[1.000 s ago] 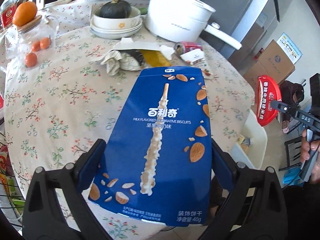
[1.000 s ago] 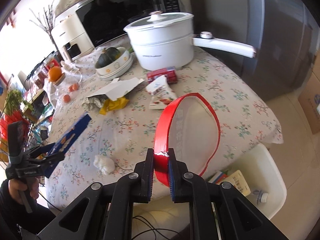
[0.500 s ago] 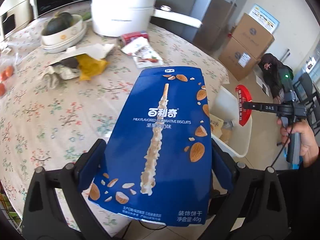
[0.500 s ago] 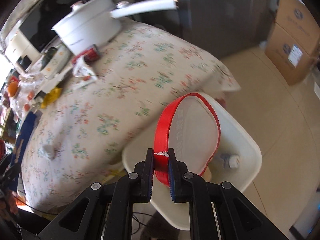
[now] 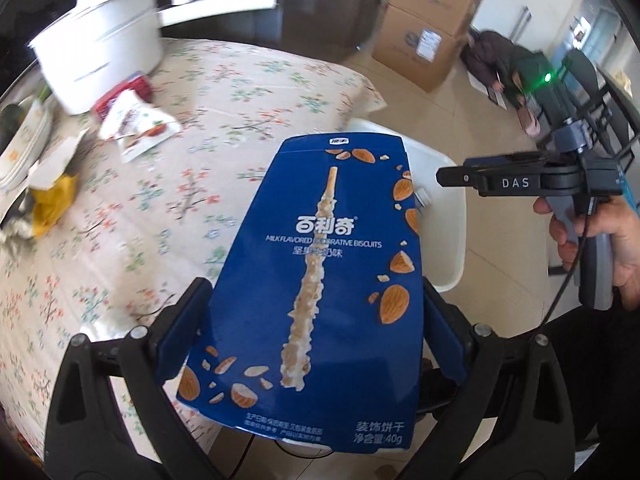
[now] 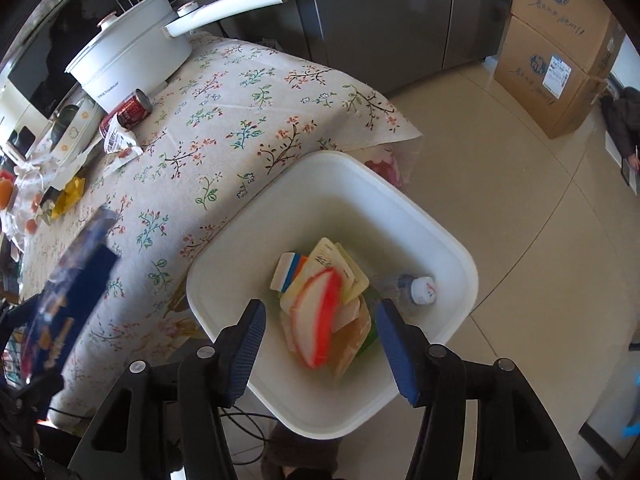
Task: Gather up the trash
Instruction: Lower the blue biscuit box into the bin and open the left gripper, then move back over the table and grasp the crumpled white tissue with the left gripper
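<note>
My left gripper [image 5: 314, 294] is shut on a blue biscuit box [image 5: 332, 264], pads pressing its two long sides; it hangs over the table's edge beside the white bin [image 5: 448, 220]. My right gripper [image 6: 320, 318] hovers above the bin [image 6: 440, 240], pointing down, its jaws opening with nothing between the pads. Below them a red-rimmed wrapper [image 6: 320, 332], blurred, lies loose on the other trash in the bin. The left wrist view shows the right gripper [image 5: 452, 178] side-on in a hand [image 5: 608, 248]. In the right wrist view, the blue box [image 6: 76, 280] shows blurred at the left.
The floral tablecloth [image 6: 240, 120] holds a white pot [image 6: 128, 56], a red can [image 6: 134, 110], a snack wrapper [image 5: 136, 128] and a yellow wrapper [image 5: 52, 196]. A plastic bottle [image 6: 416, 290] lies in the bin. Cardboard boxes [image 6: 560, 60] stand on the tiled floor.
The right gripper moved from over the table to above the bin, opened and let go of the red wrapper, which dropped in. The left gripper carried the blue box toward the bin.
</note>
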Demonstrator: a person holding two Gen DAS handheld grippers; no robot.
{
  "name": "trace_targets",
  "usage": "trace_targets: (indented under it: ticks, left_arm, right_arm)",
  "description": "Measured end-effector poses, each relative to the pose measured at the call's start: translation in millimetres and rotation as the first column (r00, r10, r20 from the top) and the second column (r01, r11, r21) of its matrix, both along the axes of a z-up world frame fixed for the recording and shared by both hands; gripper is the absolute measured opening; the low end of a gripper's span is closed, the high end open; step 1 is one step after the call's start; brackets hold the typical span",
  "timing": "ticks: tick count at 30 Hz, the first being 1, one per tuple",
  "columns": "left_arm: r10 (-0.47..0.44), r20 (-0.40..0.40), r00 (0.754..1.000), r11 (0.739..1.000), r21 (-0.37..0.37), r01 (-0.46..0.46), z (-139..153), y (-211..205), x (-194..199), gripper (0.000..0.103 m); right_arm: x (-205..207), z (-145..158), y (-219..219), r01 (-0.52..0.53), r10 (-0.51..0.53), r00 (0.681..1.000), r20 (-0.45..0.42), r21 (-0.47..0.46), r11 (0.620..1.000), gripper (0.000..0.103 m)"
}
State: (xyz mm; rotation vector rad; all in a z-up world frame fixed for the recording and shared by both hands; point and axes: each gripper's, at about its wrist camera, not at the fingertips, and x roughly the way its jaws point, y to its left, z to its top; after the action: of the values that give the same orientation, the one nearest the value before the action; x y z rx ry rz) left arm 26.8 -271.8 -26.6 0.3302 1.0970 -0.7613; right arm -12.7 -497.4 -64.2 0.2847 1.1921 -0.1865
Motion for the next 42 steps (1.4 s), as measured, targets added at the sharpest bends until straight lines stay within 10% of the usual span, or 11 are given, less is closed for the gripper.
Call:
trace_targets:
  ticks: [13,22,42]
  left_arm:
    - [-0.131,-0.035,0.991,0.986,0.098,0.134,-38.7,-74.1,5.0,0.098]
    - [-0.152,-0.07,0.986,0.988,0.009,0.153,-41.8,-85.7,13.7,0.1]
    - [0.064,0.055,0.996,0.998,-0.032,-0.063,8.3,65.4,35.4,0.1]
  right_arm:
    - [-18.7,-0.5,-15.3,0.01,-0.018,0.998,-0.056,-0.138,0.99,0.06]
    - [-25.5,0.6,-23.5,0.038,-0.048,0.997,-0.06,-0.162,0.986,0.061]
    - [8.1,26.4,39.4,-0.09,0.096,0.995,0.021,-0.199,0.976,0.074]
